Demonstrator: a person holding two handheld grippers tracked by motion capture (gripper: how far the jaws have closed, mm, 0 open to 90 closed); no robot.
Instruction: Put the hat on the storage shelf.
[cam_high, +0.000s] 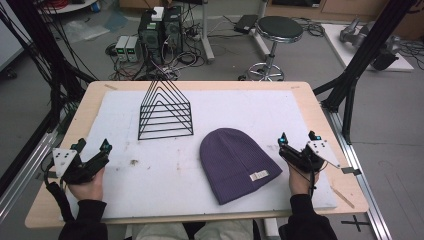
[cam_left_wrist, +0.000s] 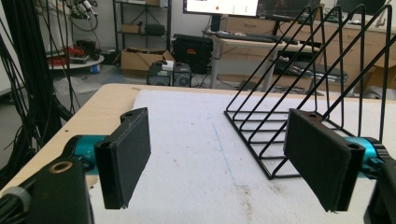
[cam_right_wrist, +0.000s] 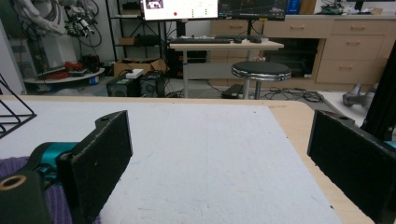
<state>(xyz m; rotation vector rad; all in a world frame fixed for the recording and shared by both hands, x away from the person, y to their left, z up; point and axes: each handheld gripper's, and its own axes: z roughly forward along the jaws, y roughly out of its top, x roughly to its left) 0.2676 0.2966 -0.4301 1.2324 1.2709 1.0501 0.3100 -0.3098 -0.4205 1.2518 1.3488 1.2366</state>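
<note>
Dark sleeves come in at the bottom edge of the high view, and each hand holds a gripper low over the white mat on the wooden surface (cam_high: 60, 200). At the lower left of that frame the left gripper (cam_high: 93, 147) has its jaws spread with nothing between them; its own view shows the two black pads wide apart over bare mat. At the lower right the right gripper (cam_high: 298, 138) is spread just as wide and holds nothing, its pads standing apart over the mat in its own view.

Between the two hands, right of centre and toward the lower part of the high view, a purple beanie (cam_high: 235, 162) lies flat with a small white label near its hem. It sits just beside the right gripper without touching it, and well apart from the left one. Above and left of the beanie stands a black wire rack (cam_high: 165, 112), upright, closer to the left gripper.
</note>
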